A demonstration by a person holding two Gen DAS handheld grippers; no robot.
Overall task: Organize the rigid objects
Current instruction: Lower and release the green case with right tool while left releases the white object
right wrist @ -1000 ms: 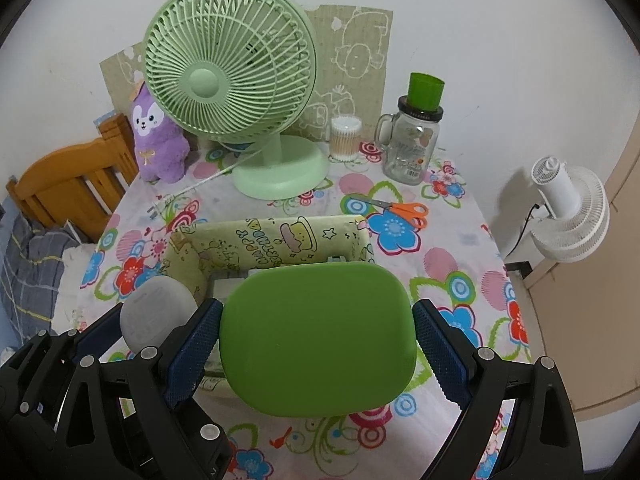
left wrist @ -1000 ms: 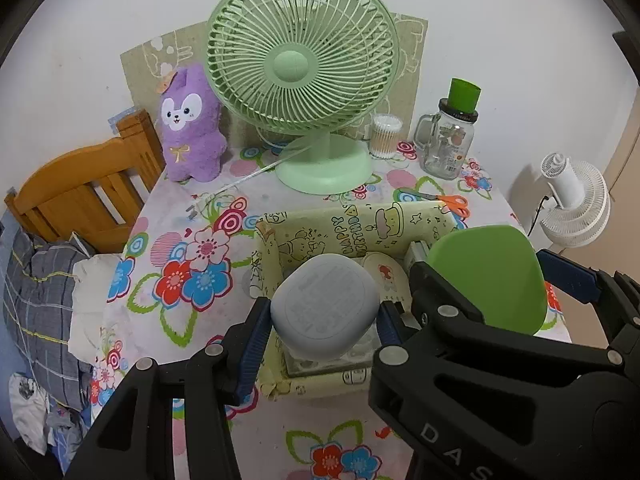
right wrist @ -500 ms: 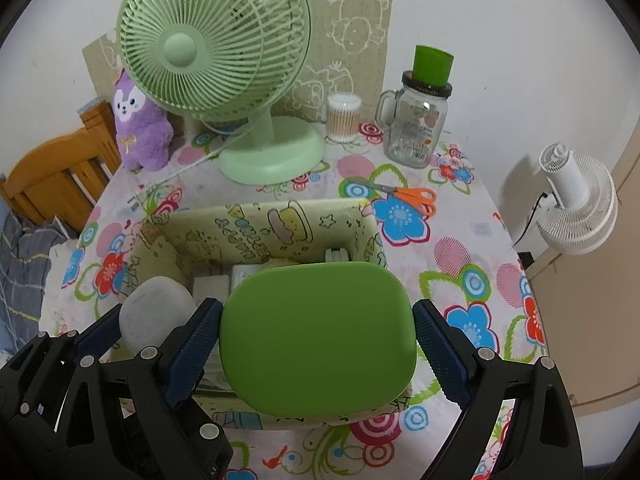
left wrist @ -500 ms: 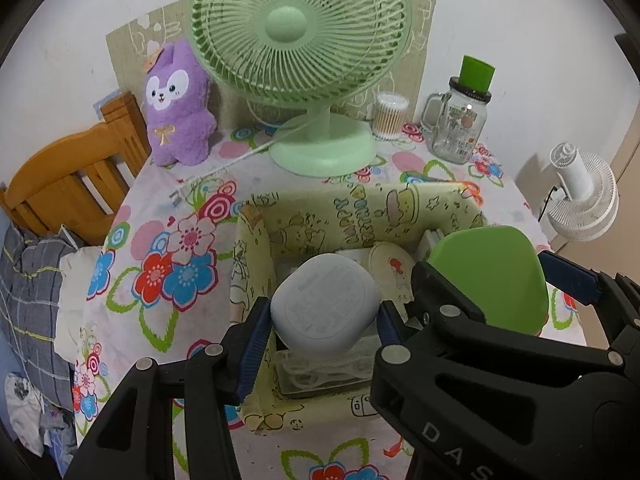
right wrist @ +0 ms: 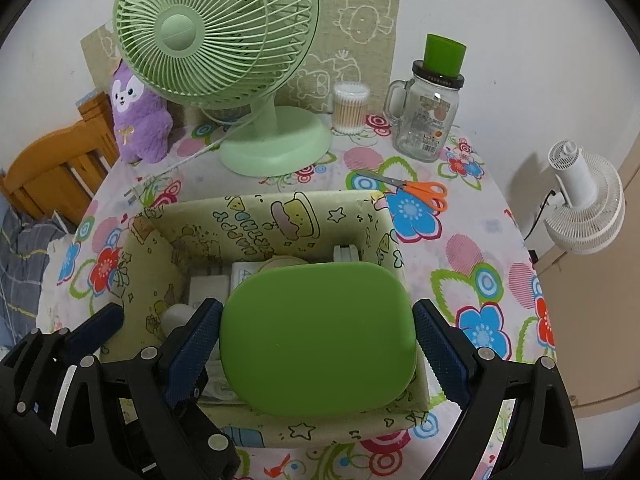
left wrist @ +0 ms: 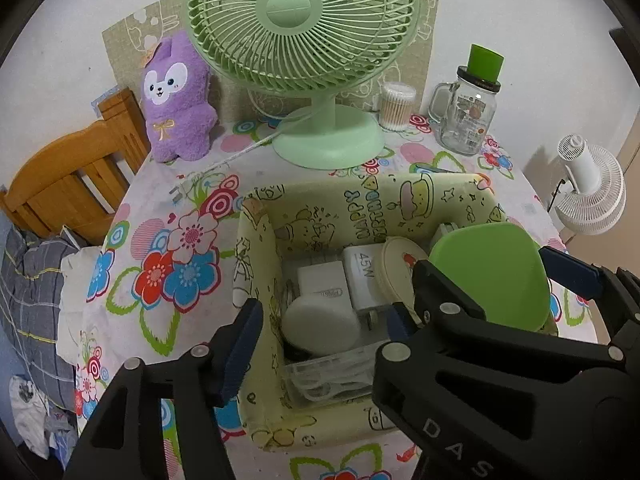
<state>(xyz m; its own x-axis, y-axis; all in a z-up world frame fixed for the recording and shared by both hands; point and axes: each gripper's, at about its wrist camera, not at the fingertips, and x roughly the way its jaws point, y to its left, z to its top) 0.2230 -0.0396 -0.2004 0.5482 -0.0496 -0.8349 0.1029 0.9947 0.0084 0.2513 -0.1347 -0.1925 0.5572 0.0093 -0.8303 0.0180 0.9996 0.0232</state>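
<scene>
A yellow cartoon-print storage box stands on the flowered tablecloth. My left gripper hangs over its near left part with its jaws opening. A white rounded case lies in the box between the fingers, and neither pad presses on it. Beside it in the box are white chargers, a round beige lid and a clear plastic tray. My right gripper is shut on a green rounded case, held just over the box's right half.
Behind the box stand a green desk fan, a purple plush, a cotton-swab tub and a glass jar with a green cap. Orange-handled scissors lie right of the box. A wooden chair is left, a white fan right.
Both grippers sank toward the box. The left jaws widened and the white case dropped from between them into the box. The green case stays gripped.
</scene>
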